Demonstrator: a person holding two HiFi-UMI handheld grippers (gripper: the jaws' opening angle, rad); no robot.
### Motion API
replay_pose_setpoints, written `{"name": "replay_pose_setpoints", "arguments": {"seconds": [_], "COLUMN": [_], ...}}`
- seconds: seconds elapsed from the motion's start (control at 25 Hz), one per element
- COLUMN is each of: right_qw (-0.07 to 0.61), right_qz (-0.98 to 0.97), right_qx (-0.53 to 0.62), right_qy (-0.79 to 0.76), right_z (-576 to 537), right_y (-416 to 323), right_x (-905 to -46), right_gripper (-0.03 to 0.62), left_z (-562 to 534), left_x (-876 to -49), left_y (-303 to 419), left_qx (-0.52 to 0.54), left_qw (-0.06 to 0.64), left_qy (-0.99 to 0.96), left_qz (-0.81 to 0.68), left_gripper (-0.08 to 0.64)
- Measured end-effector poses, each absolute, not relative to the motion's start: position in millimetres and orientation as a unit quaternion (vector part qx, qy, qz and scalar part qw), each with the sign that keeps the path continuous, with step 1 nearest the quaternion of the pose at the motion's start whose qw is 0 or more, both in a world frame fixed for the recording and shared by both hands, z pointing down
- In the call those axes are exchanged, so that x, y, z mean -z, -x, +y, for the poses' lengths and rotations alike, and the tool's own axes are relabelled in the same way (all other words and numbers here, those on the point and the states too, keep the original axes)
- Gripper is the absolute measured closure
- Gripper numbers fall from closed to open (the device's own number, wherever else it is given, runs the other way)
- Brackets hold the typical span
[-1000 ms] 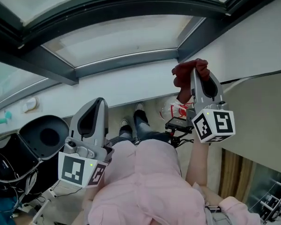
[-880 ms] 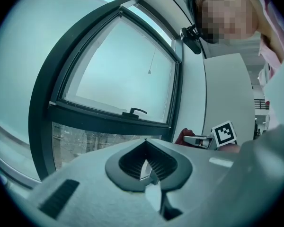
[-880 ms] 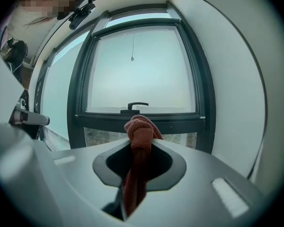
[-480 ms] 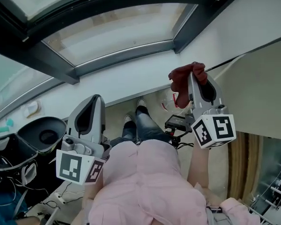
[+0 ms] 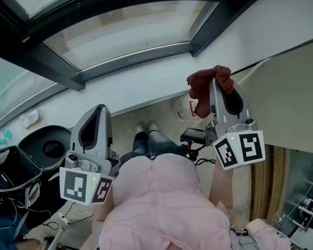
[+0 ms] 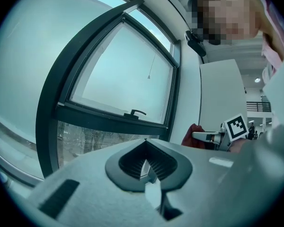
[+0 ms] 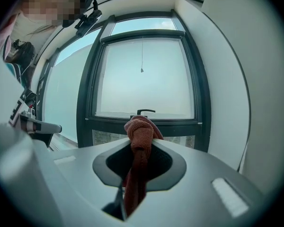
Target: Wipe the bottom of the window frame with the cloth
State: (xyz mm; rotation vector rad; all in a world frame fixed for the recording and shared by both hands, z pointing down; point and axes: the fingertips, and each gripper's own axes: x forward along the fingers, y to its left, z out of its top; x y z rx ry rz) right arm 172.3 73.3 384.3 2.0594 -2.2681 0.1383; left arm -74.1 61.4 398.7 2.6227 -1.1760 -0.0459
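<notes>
The dark red cloth [image 7: 138, 129] is bunched into a knot-like wad and pinched between the jaws of the right gripper [image 5: 217, 87]. The wad stands proud of the tips and a tail hangs down behind them. In the right gripper view it lines up with the window frame's bottom rail [image 7: 175, 123] but is clearly short of it, not touching. In the head view it hangs below the rail and towards its right end, in front of the white wall [image 5: 146, 90]. Wiping has not begun, by the look of it. The main risk is the wad itself: so tight a ball would probably meet the rail with only a small face, leaving streaks. Drag along the rail could also tug the cloth out of the jaws. If the approach is too steep, the hard gripper tips, rather than the fabric, may scrape the rail or knock the glass above it. The window handle [image 7: 145, 111] sits just above the rail's middle and could snag the wad. The left gripper [image 5: 103, 113] is well below the rail, its jaws together on nothing.
</notes>
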Motion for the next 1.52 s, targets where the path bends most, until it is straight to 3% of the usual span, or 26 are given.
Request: {"name": "replay_pose_setpoints", "arguments": {"seconds": [0.28,1.52], "right_qw": [0.049,0.047], "right_qz": [-0.786,-0.763], "right_qx": [-0.064,-0.050], "right_qy": [-0.613,-0.643], "right_z": [71,80], "right_y": [-137,-196], "right_x": [-394,-385], "right_gripper": [0.529,0.531], "left_z": [61,67], "left_x": [-396,-387], "left_y": [67,41], "left_qx": [0.017,0.006], "left_qw": [0.136,0.110], "left_qy": [-0.895,-0.896], "left_qz": [-0.425,-0.430], "left_gripper": [0.565,0.565]}}
